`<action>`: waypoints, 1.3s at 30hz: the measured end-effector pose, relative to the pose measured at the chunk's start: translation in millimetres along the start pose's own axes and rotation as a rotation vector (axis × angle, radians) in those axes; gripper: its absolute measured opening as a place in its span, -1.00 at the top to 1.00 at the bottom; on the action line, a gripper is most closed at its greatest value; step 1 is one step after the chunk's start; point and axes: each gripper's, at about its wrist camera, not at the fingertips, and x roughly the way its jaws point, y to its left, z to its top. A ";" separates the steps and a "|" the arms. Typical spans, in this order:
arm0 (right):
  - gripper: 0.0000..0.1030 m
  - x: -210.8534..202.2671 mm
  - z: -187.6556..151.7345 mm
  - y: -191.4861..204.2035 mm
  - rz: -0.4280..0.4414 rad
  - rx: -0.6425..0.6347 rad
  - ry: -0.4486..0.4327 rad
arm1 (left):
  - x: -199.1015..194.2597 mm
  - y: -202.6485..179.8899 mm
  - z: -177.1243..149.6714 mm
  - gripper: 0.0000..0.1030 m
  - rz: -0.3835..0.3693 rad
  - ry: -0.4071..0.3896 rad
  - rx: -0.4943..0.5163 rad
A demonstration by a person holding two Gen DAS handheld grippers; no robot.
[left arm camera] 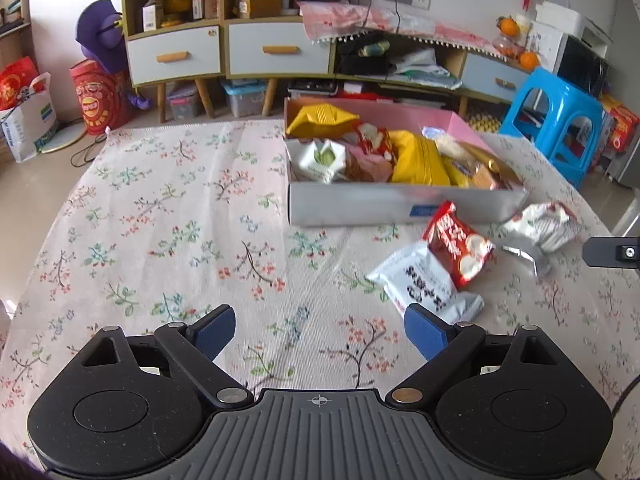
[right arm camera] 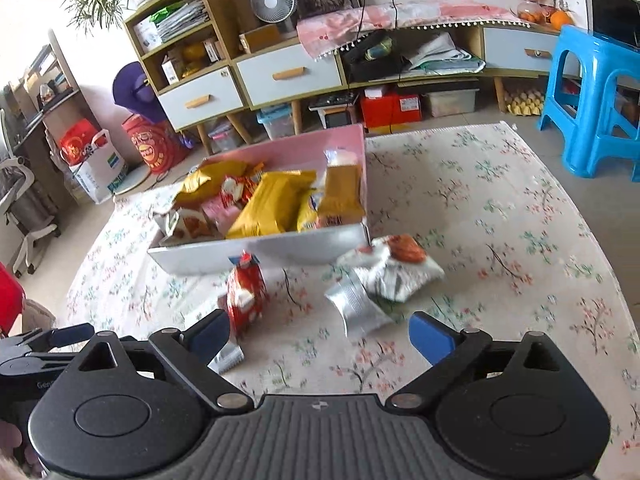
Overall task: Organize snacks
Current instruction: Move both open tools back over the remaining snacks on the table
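near the front wall of the snack box [left arm camera: 400,204] on the floral tablecloth [left arm camera: 180,216], three loose packets, red [left arm camera: 456,246], pale blue [left arm camera: 428,284] and silver-white [left arm camera: 540,228], await boxing, so left gripper [left arm camera: 320,332] and right gripper [right arm camera: 320,338] hover with jaws spread, empty.

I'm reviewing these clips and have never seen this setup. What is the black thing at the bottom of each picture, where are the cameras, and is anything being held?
Each black device is a hand-held grasping tool with two blue-padded fingers; a person carries one in each hand. A wide-angle camera sits on each tool, looking forward along its fingers, so one picture comes from the left tool and the other from the right tool. Both are open and hold nothing. On the floral tablecloth stands an open box full of snack packets. Three packets lie outside it: a red packet, a white packet with dark lettering partly under the red one, and a silver-and-white packet.
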 end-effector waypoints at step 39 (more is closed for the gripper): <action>-0.83 47.1 -51.3 -33.8 -0.182 -0.167 -0.019 | 49.5 -42.9 -7.4 -0.82 -0.165 -0.014 -0.015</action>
